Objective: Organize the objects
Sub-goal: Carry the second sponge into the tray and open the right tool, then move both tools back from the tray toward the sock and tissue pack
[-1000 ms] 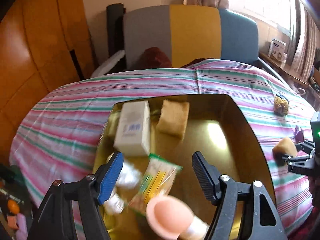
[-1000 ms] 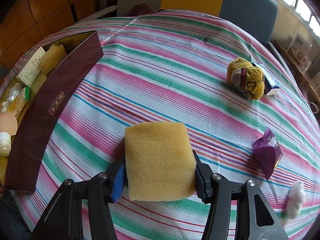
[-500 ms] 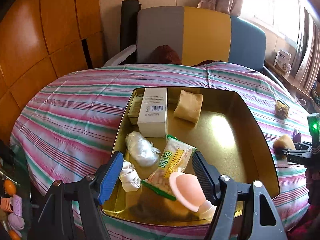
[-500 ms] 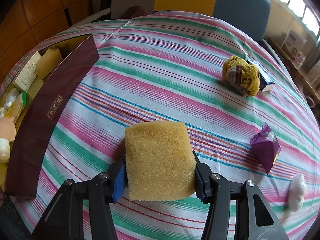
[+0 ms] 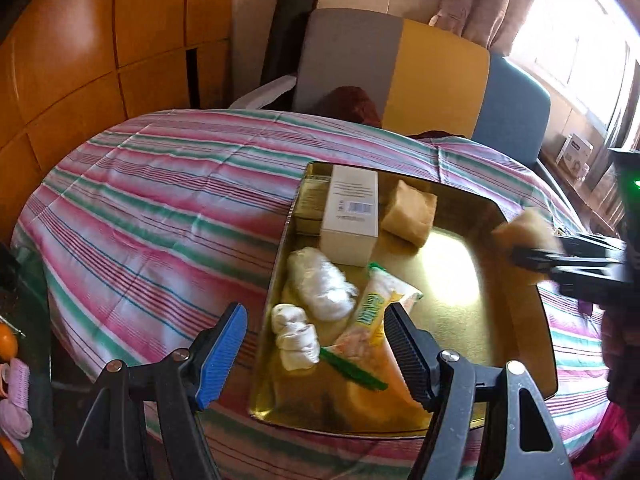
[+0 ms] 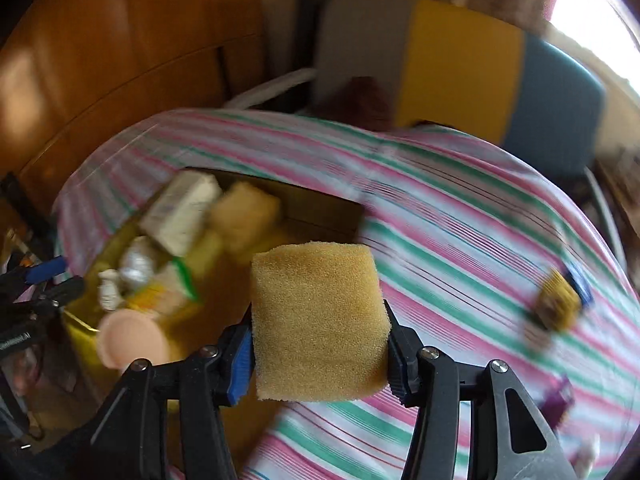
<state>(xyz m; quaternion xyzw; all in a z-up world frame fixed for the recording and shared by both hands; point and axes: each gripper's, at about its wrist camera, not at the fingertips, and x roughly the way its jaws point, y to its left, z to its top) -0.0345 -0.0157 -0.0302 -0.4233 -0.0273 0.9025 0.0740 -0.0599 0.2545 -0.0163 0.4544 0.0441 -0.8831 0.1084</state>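
My right gripper (image 6: 318, 354) is shut on a yellow sponge block (image 6: 318, 320) and holds it in the air over the right side of the gold tray (image 6: 80, 320); it also shows in the left wrist view (image 5: 524, 228), blurred. The tray (image 5: 516, 276) holds a white box (image 5: 352, 216), a second sponge (image 5: 410, 212), white wrapped bundles (image 5: 320, 284), a snack packet (image 5: 376, 312) and a pink-capped bottle (image 6: 128, 338). My left gripper (image 5: 316, 344) is open and empty, above the tray's near left corner.
The round table has a striped cloth (image 5: 160, 208). On its right side lie a yellow knitted toy (image 6: 558, 306) and a purple packet (image 6: 558, 400). A grey, yellow and blue chair back (image 5: 400, 72) stands behind. Wooden panels (image 5: 80, 60) are at the left.
My right gripper has swung left with the sponge, from over the cloth to over the tray. My left gripper has pulled back and to the left from the tray.
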